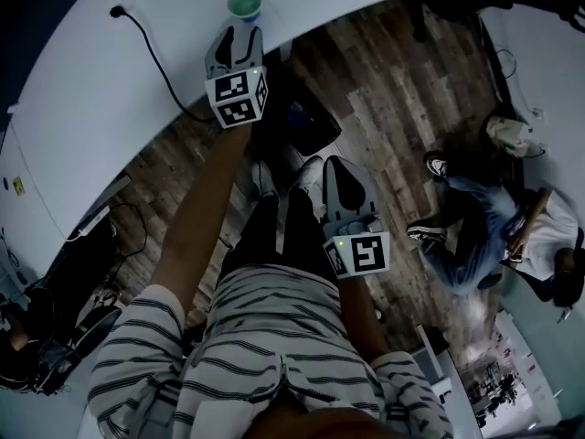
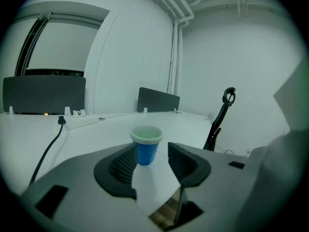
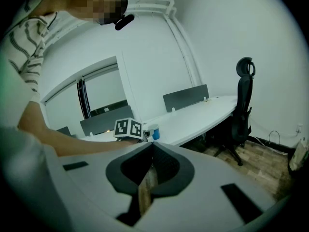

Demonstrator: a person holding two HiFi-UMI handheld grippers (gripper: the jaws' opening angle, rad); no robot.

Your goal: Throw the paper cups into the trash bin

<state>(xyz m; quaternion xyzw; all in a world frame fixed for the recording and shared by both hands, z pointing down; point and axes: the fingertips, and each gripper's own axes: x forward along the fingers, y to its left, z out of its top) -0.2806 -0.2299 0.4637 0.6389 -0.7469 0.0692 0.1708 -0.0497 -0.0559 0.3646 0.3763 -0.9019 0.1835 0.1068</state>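
A blue paper cup with a pale green rim stands upright near the curved edge of the white desk. My left gripper is just short of it, open. In the left gripper view the cup sits in line with the gap of the left gripper, at the tips, and the pads are clear of it. My right gripper hangs lower over the wooden floor, shut with nothing in it. The right gripper view shows that gripper closed and the cup far off beside the left marker cube.
A black cable runs across the desk to a power strip. A dark boxy object sits on the floor under the desk edge. A person sits on the floor at right. A black office chair stands by the desk.
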